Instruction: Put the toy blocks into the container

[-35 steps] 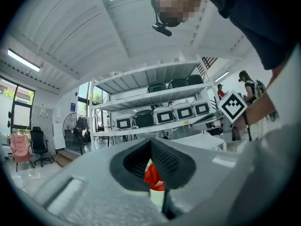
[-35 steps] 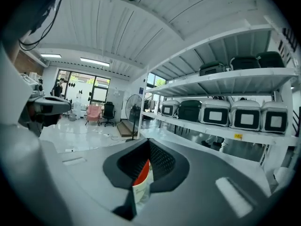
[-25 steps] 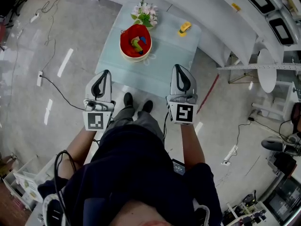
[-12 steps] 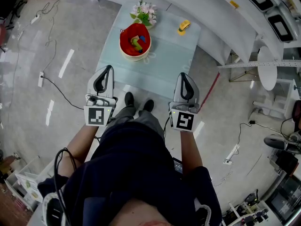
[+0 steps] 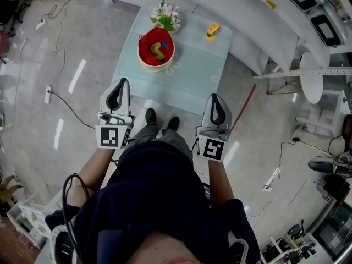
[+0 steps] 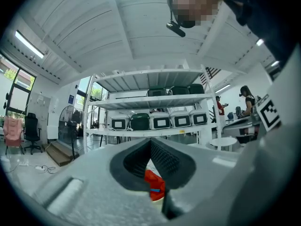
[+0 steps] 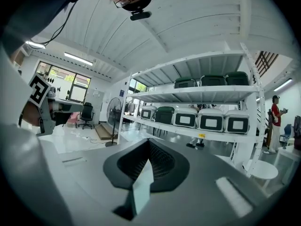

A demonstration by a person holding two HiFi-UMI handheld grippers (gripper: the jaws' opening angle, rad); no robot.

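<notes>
Two claws are held out in front of the person, side by side and well apart. The left claw (image 5: pixel 123 83) has its jaws pressed together with nothing pinched. The right claw (image 5: pixel 214 97) has its jaws pressed together too, and it holds nothing. Each claw has a cube (image 5: pixel 109 137) with a black and white square mark at its back end. Both claws point about level toward the table (image 5: pixel 192 76), with their tips near its close edge. Between the claws, lower down, are the person's black shoes (image 5: pixel 149 116) on the shiny grey floor (image 5: pixel 82 43).

The table is pale green. On its far left part sits the container, a red bowl (image 5: pixel 144 45) with a cream rim. The toy blocks (image 5: pixel 158 50) lie inside it, green, yellow and blue ones. In the left gripper view, the red bowl peeks through the small gap under the jaws. Just behind the bowl stands a little bunch of flowers (image 5: pixel 167 16). A yellow toy (image 5: pixel 213 31) lies alone at the far right of the table, well apart from the bowl.
</notes>
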